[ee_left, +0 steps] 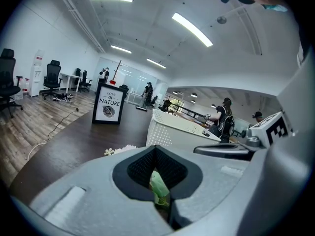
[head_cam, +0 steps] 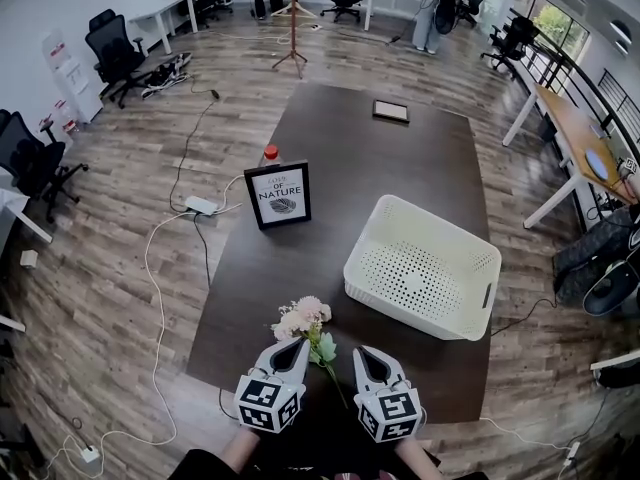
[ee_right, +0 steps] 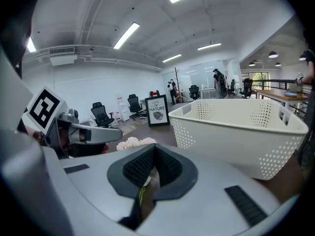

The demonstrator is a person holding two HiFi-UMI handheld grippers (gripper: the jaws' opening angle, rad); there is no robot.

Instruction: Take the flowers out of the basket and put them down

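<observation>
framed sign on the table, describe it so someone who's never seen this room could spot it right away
On the long dark table, look left of the white perforated basket, toward the table's left edge. The framed sign stands upright there, with a red-capped bottle just behind it. It is the only black-framed white card, printed NATURE above a leaf drawing.
</observation>
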